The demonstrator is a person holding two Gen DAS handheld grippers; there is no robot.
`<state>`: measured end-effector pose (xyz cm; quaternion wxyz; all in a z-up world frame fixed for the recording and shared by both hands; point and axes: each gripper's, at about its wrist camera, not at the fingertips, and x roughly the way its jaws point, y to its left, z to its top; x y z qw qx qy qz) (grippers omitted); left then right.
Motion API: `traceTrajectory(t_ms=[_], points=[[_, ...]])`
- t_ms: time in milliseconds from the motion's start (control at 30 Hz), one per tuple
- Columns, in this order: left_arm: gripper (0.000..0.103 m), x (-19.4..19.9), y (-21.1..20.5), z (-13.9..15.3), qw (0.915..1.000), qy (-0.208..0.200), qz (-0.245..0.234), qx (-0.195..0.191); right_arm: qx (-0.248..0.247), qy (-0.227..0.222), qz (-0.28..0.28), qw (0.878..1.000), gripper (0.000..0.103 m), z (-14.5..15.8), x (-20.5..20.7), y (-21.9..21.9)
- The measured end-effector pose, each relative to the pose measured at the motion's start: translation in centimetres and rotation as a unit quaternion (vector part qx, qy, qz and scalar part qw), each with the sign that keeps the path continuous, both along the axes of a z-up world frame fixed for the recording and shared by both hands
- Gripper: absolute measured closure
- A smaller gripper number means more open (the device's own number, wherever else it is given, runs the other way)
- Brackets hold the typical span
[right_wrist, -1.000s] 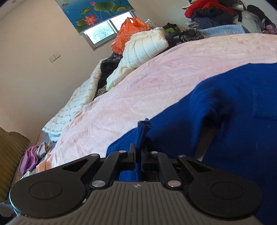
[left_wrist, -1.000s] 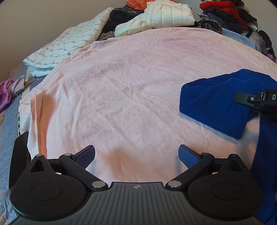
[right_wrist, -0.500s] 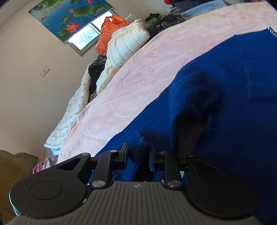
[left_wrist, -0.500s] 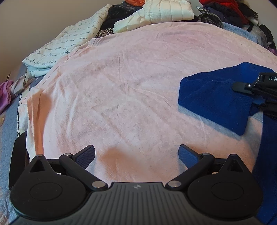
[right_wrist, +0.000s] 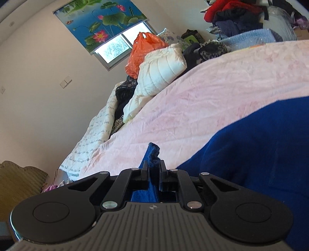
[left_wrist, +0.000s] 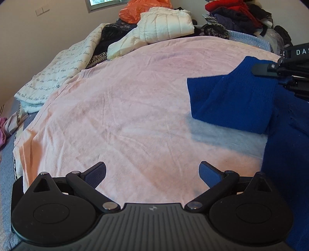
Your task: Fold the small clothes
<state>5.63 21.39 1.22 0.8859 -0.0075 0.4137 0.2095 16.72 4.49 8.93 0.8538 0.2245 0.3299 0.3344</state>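
A dark blue knit garment (left_wrist: 237,100) lies at the right of a pink sheet (left_wrist: 125,100) spread on the bed. My right gripper (right_wrist: 154,167) is shut on a bunched edge of the blue garment (right_wrist: 260,146) and holds that part lifted off the sheet; it also shows at the right edge of the left wrist view (left_wrist: 280,71). My left gripper (left_wrist: 152,171) is open and empty, low over the sheet's near part, well left of the garment.
Piled at the far end of the bed are a white puffer jacket (left_wrist: 166,27), an orange plastic bag (left_wrist: 143,9), a script-printed quilt (left_wrist: 63,67) and dark and red clothes (left_wrist: 231,13). A window with a lotus blind (right_wrist: 104,25) is behind.
My right gripper has raised the held part of the blue garment and carried it towards the far side. My left gripper stays open over the sheet, tilted up slightly.
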Motion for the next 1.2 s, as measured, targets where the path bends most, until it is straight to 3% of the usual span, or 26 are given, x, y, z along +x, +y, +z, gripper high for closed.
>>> traceTrajectory(t_ms=[233, 467, 900, 1000, 1100, 1133, 1200], points=[[0.0, 2.0, -2.7, 0.4, 0.9996, -0.002, -0.026, 0.013, 0.01, -0.017, -0.068, 0.998, 0.09, 1.9, 1.7, -5.7], [0.0, 3.3, -4.9, 0.3, 0.9985, 0.002, -0.049, 0.027, 0.031, -0.022, -0.154, 0.987, 0.09, 1.5, 2.1, -11.6], [0.0, 6.1, -9.8, 0.6, 0.9938, 0.006, -0.111, -0.002, 0.037, -0.028, -0.31, 0.95, 0.09, -1.6, -1.0, -23.5], [0.0, 6.4, -11.3, 0.1, 0.992, 0.015, -0.126, -0.001, 0.043, -0.002, -0.312, 0.949, 0.09, -3.4, -1.2, -25.3], [0.0, 6.2, -12.2, -0.3, 0.9904, 0.02, -0.137, 0.002, 0.055, 0.044, -0.282, 0.957, 0.08, -5.6, -0.6, -25.2], [0.0, 6.1, -12.4, -0.4, 0.9899, 0.022, -0.14, 0.004, 0.053, 0.057, -0.277, 0.958, 0.064, -6.2, -0.6, -24.6], [0.0, 5.9, -12.7, -0.5, 0.9894, 0.024, -0.143, 0.007, 0.063, 0.071, -0.272, 0.958, 0.049, -7.5, -0.3, -23.9]])
